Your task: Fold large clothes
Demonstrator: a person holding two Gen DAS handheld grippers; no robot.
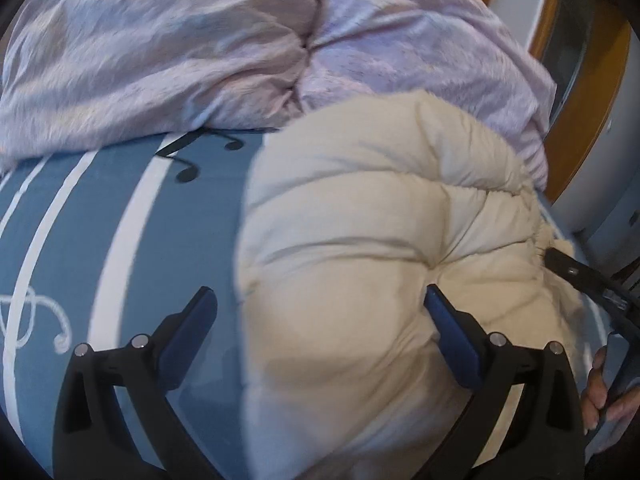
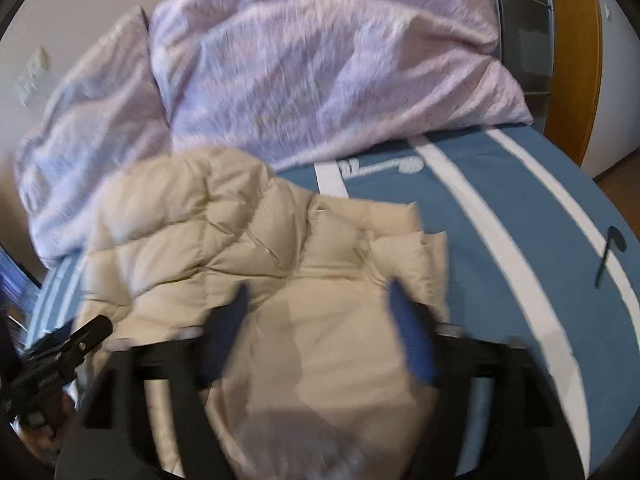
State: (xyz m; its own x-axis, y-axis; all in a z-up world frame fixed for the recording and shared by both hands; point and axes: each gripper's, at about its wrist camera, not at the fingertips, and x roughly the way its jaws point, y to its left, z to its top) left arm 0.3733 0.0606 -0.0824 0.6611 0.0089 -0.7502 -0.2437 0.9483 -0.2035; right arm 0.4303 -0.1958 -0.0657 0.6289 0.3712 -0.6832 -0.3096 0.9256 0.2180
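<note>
The jacket [image 1: 380, 264], a puffy beige one, lies bunched on the blue striped sheet [image 1: 100, 248], just in front of a pink duvet [image 1: 200, 48]. The left gripper [image 1: 320, 304] is spread wide, its right finger pressed against the padding and its left finger over bare sheet, clamping nothing. The right gripper [image 2: 318, 292] also stands wide open over the jacket's near end, holding nothing. The likely trouble is slippage: the slick, thick padding may squirm out as the jaws close, or they may pinch only the top layer, or snag the sheet along with it, so the fold drags crooked. Sleeves, hem and zip are not distinguishable; the right view is motion-blurred, and the jacket's near edge is cut off beneath both grippers.
</note>
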